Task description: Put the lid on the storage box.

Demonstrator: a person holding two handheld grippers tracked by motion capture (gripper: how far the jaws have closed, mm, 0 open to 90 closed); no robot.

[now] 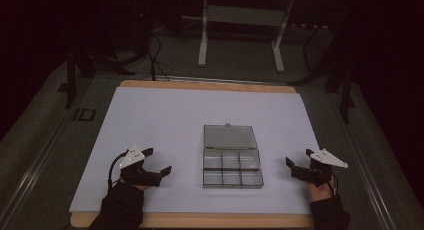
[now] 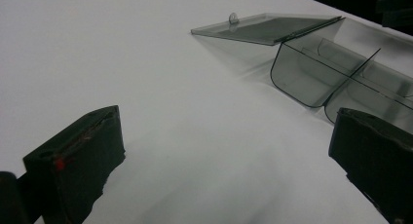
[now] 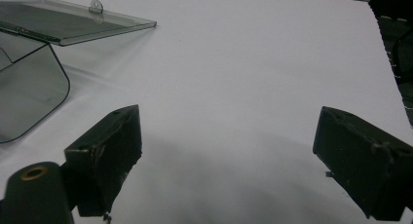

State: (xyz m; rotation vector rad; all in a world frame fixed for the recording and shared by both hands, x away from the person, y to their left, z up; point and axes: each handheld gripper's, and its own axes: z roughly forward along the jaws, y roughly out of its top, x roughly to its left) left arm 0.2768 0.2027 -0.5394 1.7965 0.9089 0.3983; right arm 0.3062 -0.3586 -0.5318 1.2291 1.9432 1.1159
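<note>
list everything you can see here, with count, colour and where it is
compartment box: one, clear smoky grey plastic, six compartments that look empty, on the sheet near the front middle
lid: one, same clear grey with a small tab at its far edge, hinged open and lying back behind the compartments
sheet: one, white, covering most of the tabletop
table: one, light wood edge showing at the far and near sides of the sheet
frame legs: two, white metal, on the floor beyond the table
cables: several, black, on the floor at the far left
left gripper: one, black with a grey plate, jaws open, left of the box, holding nothing
right gripper: one, black with a grey plate, jaws open, right of the box, holding nothing
</note>
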